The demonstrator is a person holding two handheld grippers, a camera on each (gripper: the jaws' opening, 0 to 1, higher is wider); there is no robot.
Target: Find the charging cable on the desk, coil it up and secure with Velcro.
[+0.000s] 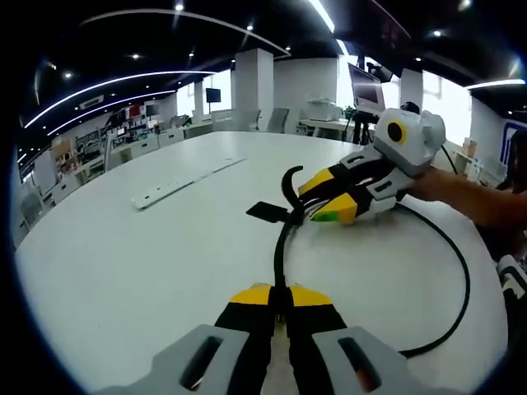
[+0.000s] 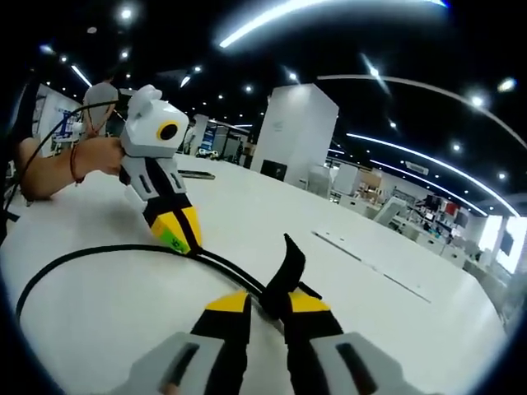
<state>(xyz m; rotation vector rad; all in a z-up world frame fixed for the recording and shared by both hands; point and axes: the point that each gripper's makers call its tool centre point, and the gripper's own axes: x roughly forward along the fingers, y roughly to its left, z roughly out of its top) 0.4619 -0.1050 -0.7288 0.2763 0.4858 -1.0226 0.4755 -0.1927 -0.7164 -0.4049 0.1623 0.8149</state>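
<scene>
A black charging cable (image 1: 281, 251) lies on the white table (image 1: 123, 263). My left gripper (image 1: 280, 295) is shut on it at the bottom of the left gripper view. From there the cable runs up to my right gripper (image 1: 317, 210), which is shut on it beside a black Velcro strap (image 1: 268, 212). A short cable end (image 1: 288, 179) curls upward there. The rest of the cable sweeps right in a wide loop (image 1: 465, 280). In the right gripper view the strap (image 2: 290, 257) stands up between my right gripper (image 2: 268, 303) jaws, and the left gripper (image 2: 185, 234) pinches the cable (image 2: 99, 251) further off.
A long white strip (image 1: 185, 181) lies flat on the far part of the table, also seen as the white strip (image 2: 362, 255). A person's forearm (image 1: 469, 197) holds the right gripper. Desks, chairs and a pillar (image 2: 292, 132) stand beyond the table.
</scene>
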